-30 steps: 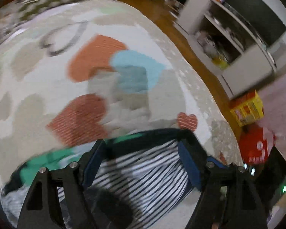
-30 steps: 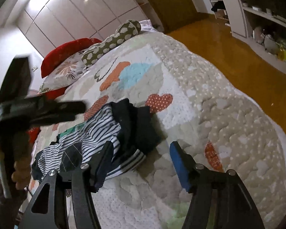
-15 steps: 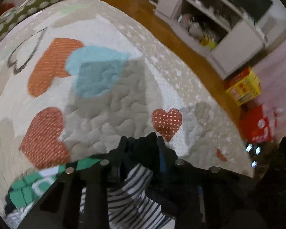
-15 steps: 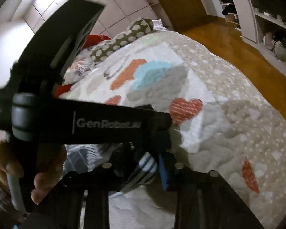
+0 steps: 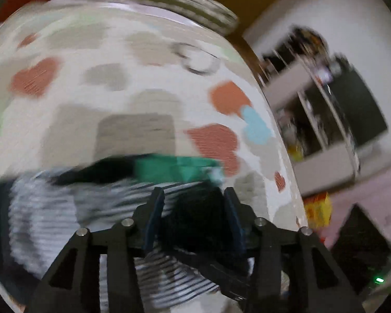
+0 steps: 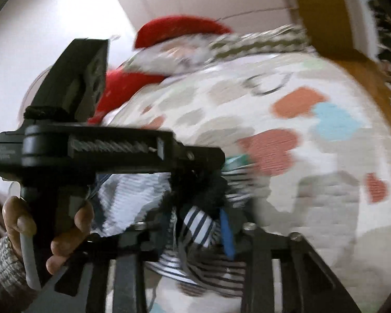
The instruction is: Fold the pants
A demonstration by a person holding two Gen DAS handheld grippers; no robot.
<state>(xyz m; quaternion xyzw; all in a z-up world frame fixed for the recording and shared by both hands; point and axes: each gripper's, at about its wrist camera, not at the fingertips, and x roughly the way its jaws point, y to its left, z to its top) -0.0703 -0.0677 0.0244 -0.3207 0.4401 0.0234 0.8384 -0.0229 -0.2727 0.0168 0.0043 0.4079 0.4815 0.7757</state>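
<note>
The pants [image 5: 52,208] are black-and-white striped with a dark waistband and a green patch [image 5: 169,168]. They lie bunched on a heart-patterned quilt [image 5: 117,78], blurred by motion. My left gripper [image 5: 194,193] has dark waistband fabric filling the gap between its blue pads, and its jaws are opening. In the right wrist view the pants [image 6: 133,195] hang bunched between both tools. My right gripper [image 6: 198,219] has a striped fold between its fingers, jaws opening too. The left gripper's body [image 6: 104,151] crosses just in front of it, held by a hand [image 6: 20,221].
Red pillows [image 6: 179,30] and a spotted bolster [image 6: 260,41] lie at the head of the bed. Beyond the quilt's [image 6: 325,195] right edge are a wooden floor [image 6: 365,73], a white shelf unit [image 5: 325,104] and a yellow box [image 5: 318,208].
Both grippers closed onto the pants' dark waistband end, then swung fast across the bed with the fabric. Both wrists rolled, and the views now face the pillows.
</note>
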